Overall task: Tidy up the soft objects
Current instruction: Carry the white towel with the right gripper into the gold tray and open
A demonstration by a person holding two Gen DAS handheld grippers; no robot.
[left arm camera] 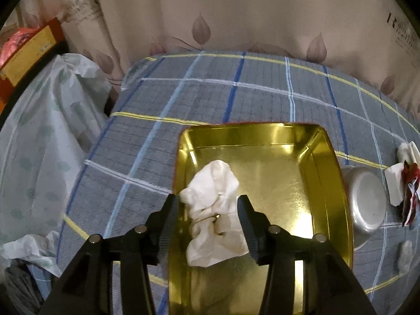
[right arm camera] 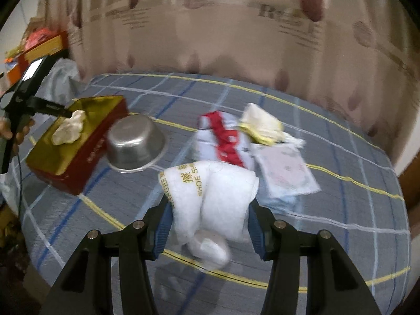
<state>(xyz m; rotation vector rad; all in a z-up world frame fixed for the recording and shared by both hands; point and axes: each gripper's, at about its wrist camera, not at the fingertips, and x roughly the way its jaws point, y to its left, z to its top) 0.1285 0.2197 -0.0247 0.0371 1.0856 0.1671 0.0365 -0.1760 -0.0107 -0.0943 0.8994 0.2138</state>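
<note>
— Crumpled cloth (left arm camera: 214, 210)?
— Lying in gold tin (left arm camera: 309, 162), between parted left gripper (left arm camera: 210, 225) fingers, released.
— White towel (right arm camera: 210, 199)?
— Clamped in right gripper (right arm camera: 208, 225), above checked bedspread (right arm camera: 341, 236), near steel bowl (right arm camera: 135, 143).

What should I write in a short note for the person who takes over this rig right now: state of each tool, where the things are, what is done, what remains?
Left tool: open, over the gold box; the crumpled white cloth lies in the box between its fingers, released.
Right tool: shut on the white shoe-shine cloth, above the plaid cover.
Done: one cloth is in the box.
Left: bring in the held cloth, then the pile of soft items right of the upturned metal bowl.
</note>
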